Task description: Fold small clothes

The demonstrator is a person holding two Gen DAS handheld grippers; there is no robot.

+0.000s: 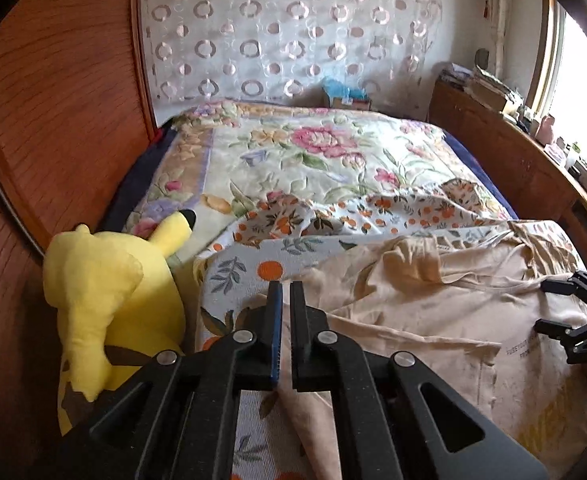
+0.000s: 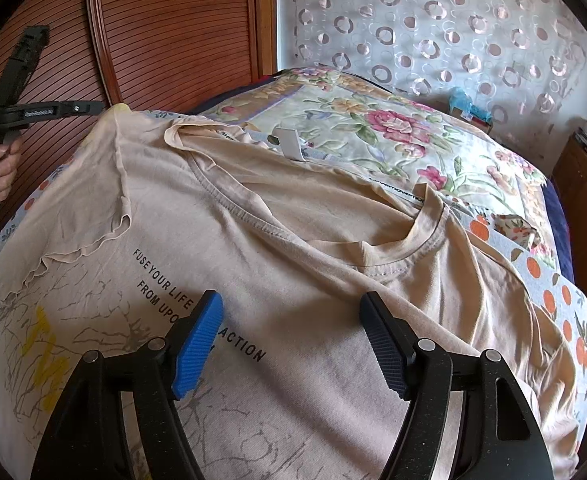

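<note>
Bed (image 2: 433,148) bears T-shirt (image 2: 293,240) under the right gripper (image 2: 293,336)'s parted jaws; left gripper (image 1: 285,292)'s jaws closed, empty.

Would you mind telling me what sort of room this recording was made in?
Most likely a bedroom at home: a bed under a flowered quilt, a wooden headboard beside it, a yellow soft toy, and a beige T-shirt spread out on top.

- The yellow plush toy (image 1: 109,304), lower left of the left wrist view, has its lower body hidden behind the gripper's frame.
- The T-shirt (image 2: 293,248) runs off the right wrist view's bottom edge; its printed text (image 2: 197,304) is partly covered by a blue pad.
- Items on the wooden shelf (image 1: 541,128), upper right, are too small to tell.
</note>
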